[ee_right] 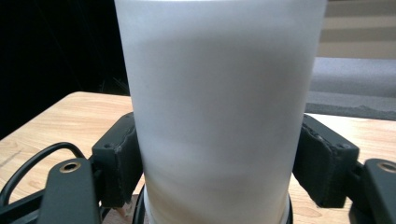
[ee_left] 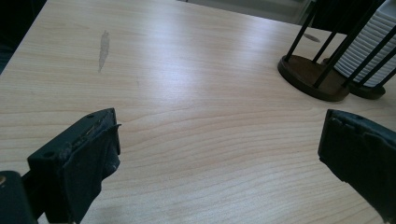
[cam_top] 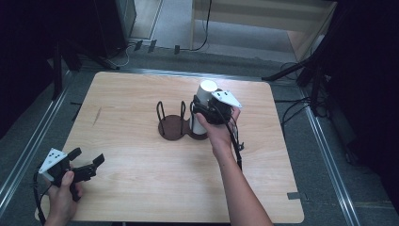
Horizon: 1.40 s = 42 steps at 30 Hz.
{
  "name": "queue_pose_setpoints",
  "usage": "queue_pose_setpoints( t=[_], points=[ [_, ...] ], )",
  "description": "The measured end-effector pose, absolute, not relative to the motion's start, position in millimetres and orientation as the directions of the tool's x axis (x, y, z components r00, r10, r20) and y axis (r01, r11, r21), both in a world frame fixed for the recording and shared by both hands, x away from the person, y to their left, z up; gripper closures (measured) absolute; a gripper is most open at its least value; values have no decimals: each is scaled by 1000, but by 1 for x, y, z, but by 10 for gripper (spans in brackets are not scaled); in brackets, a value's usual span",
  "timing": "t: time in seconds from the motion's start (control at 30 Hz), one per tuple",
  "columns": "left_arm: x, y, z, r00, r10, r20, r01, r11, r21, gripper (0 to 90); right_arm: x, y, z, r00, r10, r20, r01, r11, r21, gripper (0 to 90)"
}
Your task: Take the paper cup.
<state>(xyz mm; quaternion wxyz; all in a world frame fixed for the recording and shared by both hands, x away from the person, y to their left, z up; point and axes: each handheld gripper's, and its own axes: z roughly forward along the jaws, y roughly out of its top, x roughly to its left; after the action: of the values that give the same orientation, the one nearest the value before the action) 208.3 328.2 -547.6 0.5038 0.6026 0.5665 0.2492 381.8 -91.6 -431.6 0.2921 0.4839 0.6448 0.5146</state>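
Observation:
A white frosted cup (cam_top: pixel 206 89) stands in the right ring of a dark wire holder (cam_top: pixel 171 125) at the table's middle. My right gripper (cam_top: pixel 200 110) is shut on it from the near side. In the right gripper view both pads (ee_right: pixel 119 158) press the sides of the cup (ee_right: pixel 219 93), whose bottom sits inside a dark ring. My left gripper (cam_top: pixel 87 157) rests near the front left corner, open, with nothing between its fingers. In the left gripper view its jaws (ee_left: pixel 219 149) stand wide apart over bare wood, and the holder (ee_left: pixel 310 77) with a ribbed white stack (ee_left: pixel 369 51) is at the upper right.
The light wooden table (cam_top: pixel 141 183) has rounded corners and a grey smudge (cam_top: pixel 97 115) at its left. The holder's left ring holds nothing. Dark stands and cables surround the table on the floor.

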Motion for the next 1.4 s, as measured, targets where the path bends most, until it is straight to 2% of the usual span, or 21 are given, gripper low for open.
queue_pose_setpoints(
  t=[0.13,0.37,0.5,0.7,0.87,1.4],
  points=[
    [208,328,-548,234,934,-272,432,151,889,0,380,-89,-433,-360,930,74,311,45,949,266],
    [208,328,-548,235,934,-268,433,146,889,0,379,-89,-431,-374,923,87,309,35,950,252],
    [209,328,-548,237,934,-268,433,146,889,0,379,-88,-429,-380,924,51,304,73,950,243],
    [208,327,-548,236,934,-268,434,145,889,0,378,-90,-422,-380,922,70,298,50,953,240],
    [209,327,-548,237,934,-268,434,145,889,0,375,-89,-415,-390,920,48,264,61,963,293],
    [209,328,-548,238,933,-271,435,147,888,0,372,-94,-397,-393,916,73,228,20,973,309]
  ],
)
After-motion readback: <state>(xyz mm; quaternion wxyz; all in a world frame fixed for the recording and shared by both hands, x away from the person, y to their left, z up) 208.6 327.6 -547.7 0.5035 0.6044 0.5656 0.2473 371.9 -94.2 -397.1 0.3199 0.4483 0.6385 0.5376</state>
